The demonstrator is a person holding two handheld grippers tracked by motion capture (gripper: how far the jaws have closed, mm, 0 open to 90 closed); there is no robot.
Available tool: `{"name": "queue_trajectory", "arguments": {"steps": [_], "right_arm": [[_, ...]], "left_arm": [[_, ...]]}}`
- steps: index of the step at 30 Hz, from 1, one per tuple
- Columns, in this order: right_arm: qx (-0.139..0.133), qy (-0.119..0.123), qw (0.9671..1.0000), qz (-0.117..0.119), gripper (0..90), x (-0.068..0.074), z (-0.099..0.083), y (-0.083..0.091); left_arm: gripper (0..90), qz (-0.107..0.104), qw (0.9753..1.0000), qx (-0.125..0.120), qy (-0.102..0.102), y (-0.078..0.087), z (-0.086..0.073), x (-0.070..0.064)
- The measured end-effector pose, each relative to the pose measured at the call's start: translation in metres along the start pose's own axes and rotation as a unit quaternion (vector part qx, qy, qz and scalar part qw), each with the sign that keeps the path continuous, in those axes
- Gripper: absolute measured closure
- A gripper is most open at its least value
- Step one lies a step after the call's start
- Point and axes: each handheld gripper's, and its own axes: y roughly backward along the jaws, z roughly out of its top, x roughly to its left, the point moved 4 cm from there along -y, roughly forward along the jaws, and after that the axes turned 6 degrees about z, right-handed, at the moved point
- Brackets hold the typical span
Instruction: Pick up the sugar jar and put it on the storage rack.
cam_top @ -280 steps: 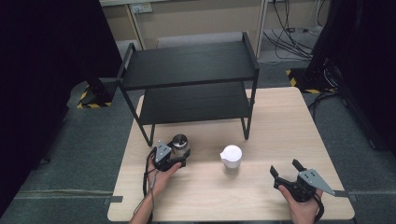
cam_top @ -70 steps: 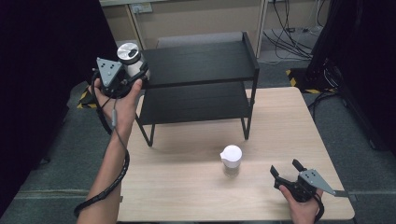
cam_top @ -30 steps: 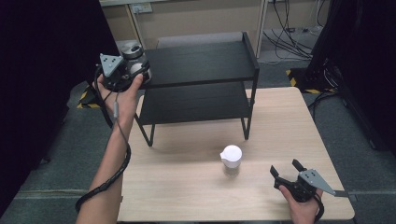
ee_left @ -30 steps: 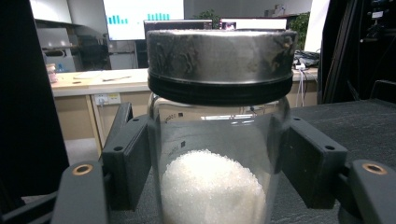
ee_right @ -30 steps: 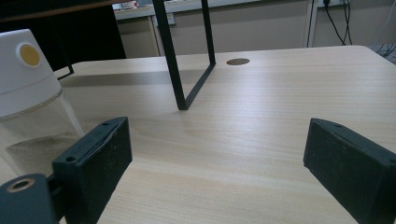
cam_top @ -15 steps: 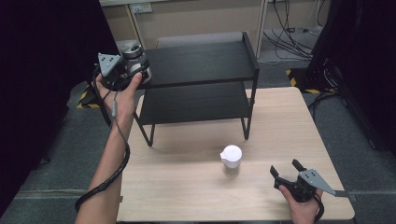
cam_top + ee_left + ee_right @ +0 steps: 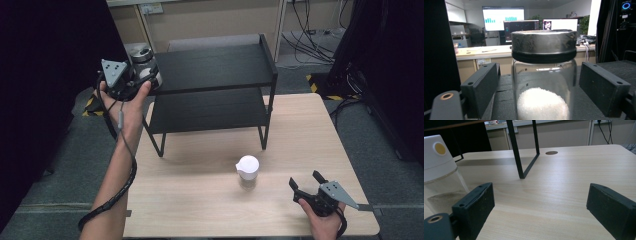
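The left tool (image 7: pixel 541 92) stands wide around a clear glass jar (image 7: pixel 544 82) of white grains with a dull metal lid, jaws not touching it. The right tool (image 7: pixel 544 212) gapes wide above the pale woodgrain worktop (image 7: pixel 564 185).

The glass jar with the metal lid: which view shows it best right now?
The left gripper view: the jar stands close up between the jaws, showing its metal lid and white grains inside. The high view shows it small at the shelf's top left corner, partly hidden by the left hand-held gripper.

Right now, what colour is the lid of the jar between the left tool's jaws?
Dull grey metal lid with a black band beneath; left gripper view shows it best.
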Motion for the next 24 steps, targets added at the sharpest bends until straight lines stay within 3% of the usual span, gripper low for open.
{"name": "queue_trajectory", "arguments": {"steps": [10,24], "right_arm": [[0.0,0.0,1.0,0.0,8.1,0.0,0.0,0.0],[0.001,0.001,1.0,0.0,8.1,0.0,0.0,0.0]], "left_arm": [[14.4,0.01,0.9999,-0.003,-0.002,0.013,-0.002,-0.006],[14.4,0.001,0.9998,-0.017,-0.009,0.025,-0.016,-0.007]]}}
